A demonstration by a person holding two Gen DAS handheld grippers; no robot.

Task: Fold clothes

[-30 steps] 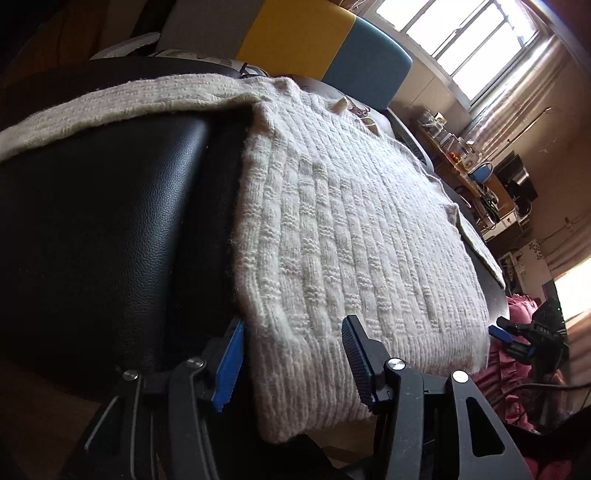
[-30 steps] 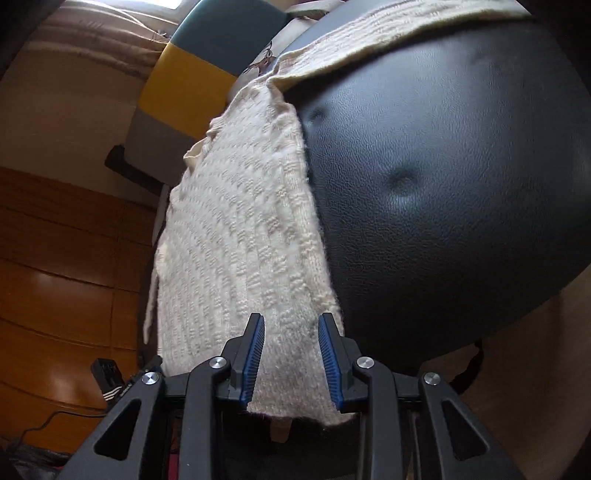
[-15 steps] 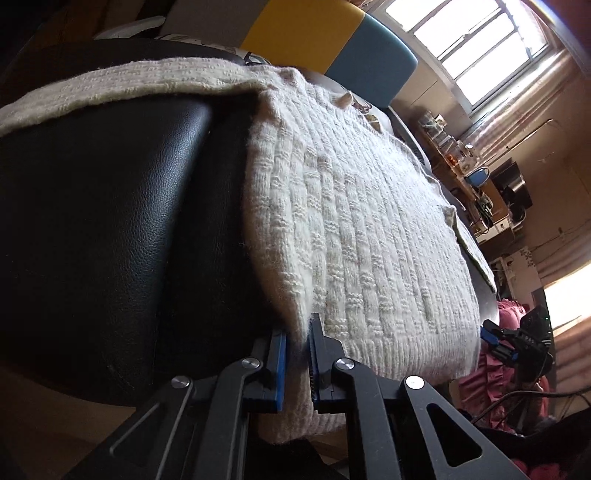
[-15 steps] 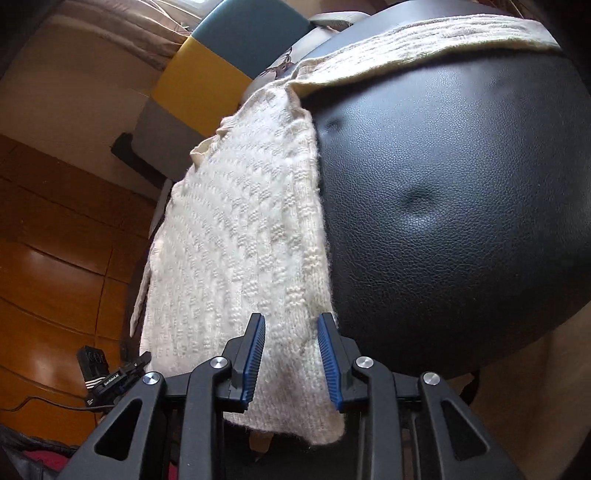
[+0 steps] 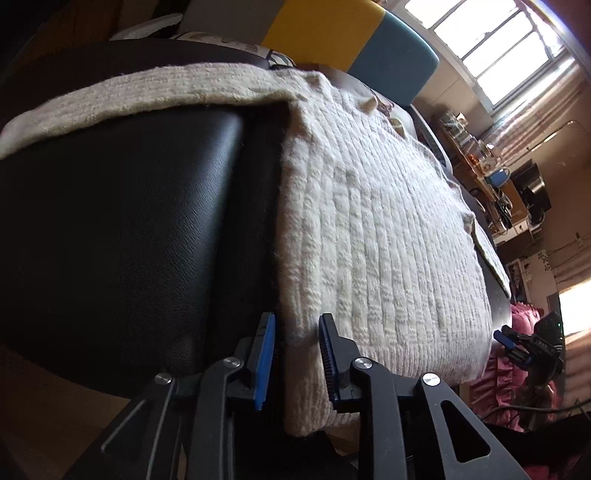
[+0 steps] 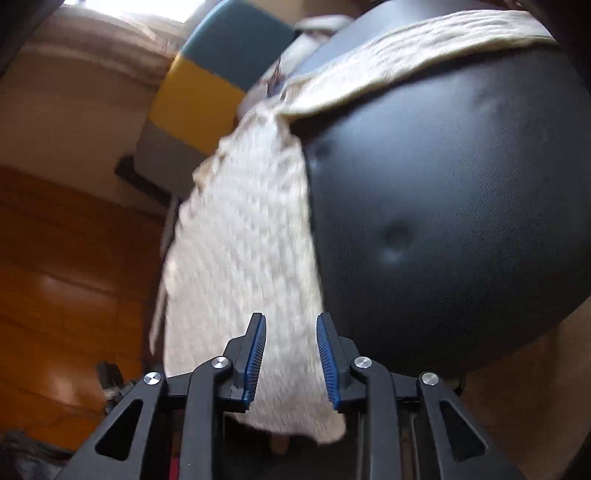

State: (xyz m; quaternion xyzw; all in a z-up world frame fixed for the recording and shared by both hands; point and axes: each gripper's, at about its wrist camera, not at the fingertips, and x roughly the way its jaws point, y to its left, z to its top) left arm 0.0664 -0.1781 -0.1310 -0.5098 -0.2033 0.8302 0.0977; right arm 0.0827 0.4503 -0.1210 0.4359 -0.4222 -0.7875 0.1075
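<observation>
We are gripping the sweater (image 5: 376, 236) hem: left gripper (image 5: 297, 360) and right gripper (image 6: 290, 356) both parted around it; sweater lying flat, unfolded.

Black leather cushion (image 5: 122, 229) w/ tufted dimples (image 6: 395, 236) up front – yellow-and-teal backrest (image 5: 332, 33) behind it. Bright window (image 5: 495, 40) top right, cluttered shelf (image 5: 476, 155) w/ blue mug (image 5: 498, 177) below. Pink fabric (image 5: 517, 325) far right; orange wood panelling (image 6: 66, 280) on other side.
</observation>
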